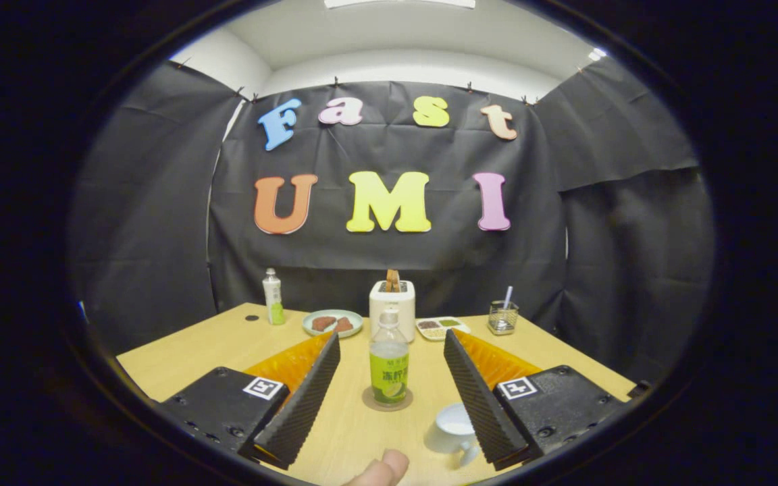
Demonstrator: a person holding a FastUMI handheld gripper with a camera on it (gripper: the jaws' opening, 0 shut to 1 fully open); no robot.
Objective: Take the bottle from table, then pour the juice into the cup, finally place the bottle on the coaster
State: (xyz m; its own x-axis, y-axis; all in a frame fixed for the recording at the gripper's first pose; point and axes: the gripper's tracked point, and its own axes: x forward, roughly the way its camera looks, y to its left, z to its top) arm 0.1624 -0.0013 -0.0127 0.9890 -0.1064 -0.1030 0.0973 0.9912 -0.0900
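A clear bottle (pixel 389 364) with a green label stands upright on a round brown coaster (pixel 387 402) on the wooden table (pixel 193 351). It sits between my two fingers (pixel 308 391), a little ahead of the tips, touching neither. My gripper (pixel 392 341) is open wide with nothing held. A white cup (pixel 452 428) with a handle rests on the table close to the inner side of the right finger, nearer to me than the bottle. A fingertip of a person's hand (pixel 381 469) shows at the near table edge.
Beyond the bottle stand a white toaster (pixel 392 304) with bread, a plate (pixel 332 322) of food, a small tray (pixel 442 327) and a glass (pixel 502 317) with a straw. A second bottle (pixel 273 297) stands far left. Black cloth walls close the booth.
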